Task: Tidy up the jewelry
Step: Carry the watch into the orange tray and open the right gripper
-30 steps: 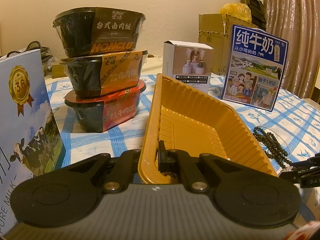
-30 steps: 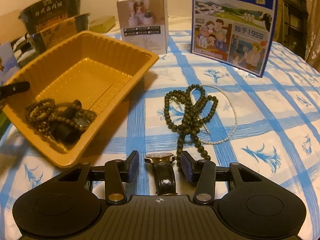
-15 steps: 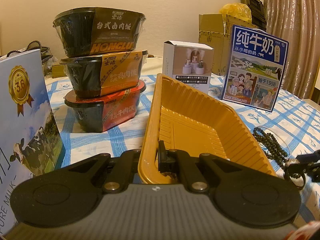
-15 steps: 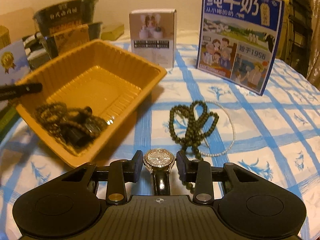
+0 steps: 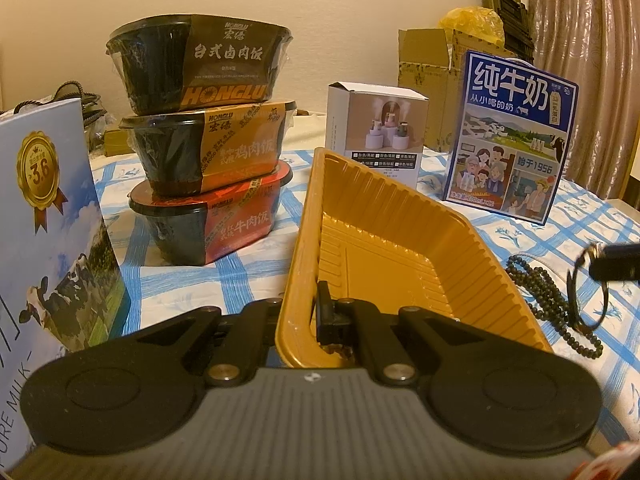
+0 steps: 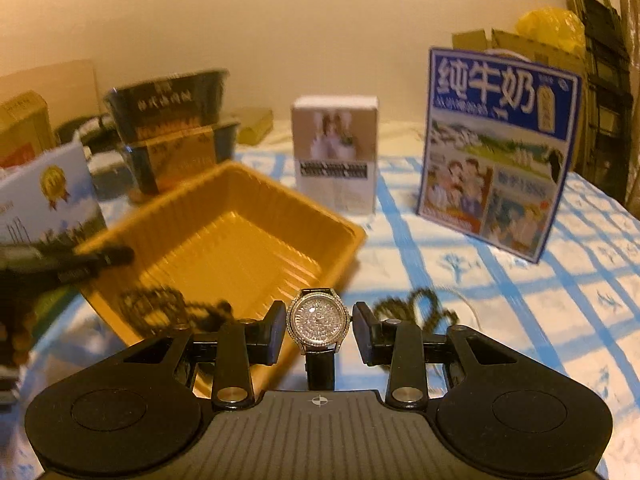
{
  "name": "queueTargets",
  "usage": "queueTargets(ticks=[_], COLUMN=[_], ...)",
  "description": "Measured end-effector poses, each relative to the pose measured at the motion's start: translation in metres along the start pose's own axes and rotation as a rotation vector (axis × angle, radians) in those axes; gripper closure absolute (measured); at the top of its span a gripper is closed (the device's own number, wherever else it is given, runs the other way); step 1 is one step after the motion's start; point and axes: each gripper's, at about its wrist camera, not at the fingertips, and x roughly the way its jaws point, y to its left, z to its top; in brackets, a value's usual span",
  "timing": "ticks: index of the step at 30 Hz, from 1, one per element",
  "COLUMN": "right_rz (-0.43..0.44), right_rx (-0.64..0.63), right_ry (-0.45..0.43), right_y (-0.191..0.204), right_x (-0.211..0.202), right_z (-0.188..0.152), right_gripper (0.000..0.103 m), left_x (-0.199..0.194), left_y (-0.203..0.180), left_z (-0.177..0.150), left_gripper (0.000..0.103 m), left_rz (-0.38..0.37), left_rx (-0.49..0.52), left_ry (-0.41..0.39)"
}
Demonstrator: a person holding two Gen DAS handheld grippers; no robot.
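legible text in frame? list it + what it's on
"HONGLU", "台式卤肉饭": top bowl
"鸡肉饭": middle bowl
"牛肉饭": bottom bowl
"纯牛奶", "1956": blue carton
"3.6", "PURE MILK": left carton
White box: print too small.

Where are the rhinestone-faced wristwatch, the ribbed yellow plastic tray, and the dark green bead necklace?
Rhinestone-faced wristwatch point(image 6: 318, 325): right wrist view, dial centre.
Ribbed yellow plastic tray point(image 5: 376, 248): left wrist view, bare floor.
Dark green bead necklace point(image 5: 548, 292): left wrist view, bead strand.

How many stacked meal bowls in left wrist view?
3, one stack left of the yellow tray: black-label top bowl, orange-label middle bowl, red-label bottom bowl. None look hidden.
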Motion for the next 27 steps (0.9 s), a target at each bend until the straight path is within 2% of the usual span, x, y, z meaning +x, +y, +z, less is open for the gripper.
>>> queueTargets(ticks=[15,27], right_rz=[0.166,0.154], right_rx=[0.018,0.071], right_ry=[-0.033,0.024], right_y=[0.049,0.07], right_x=[0.034,0.093], right_z=[0.03,0.033], right_gripper=[0.067,0.066], left_x=[0.001,0.001], left_y=[0.0,0.001], left_z=[0.001,-0.001], left_gripper=[0.099,0.099], left_rz=[-0.004,-0.004], left_rx=[-0.004,-0.011], left_ry=[-0.002,-0.003])
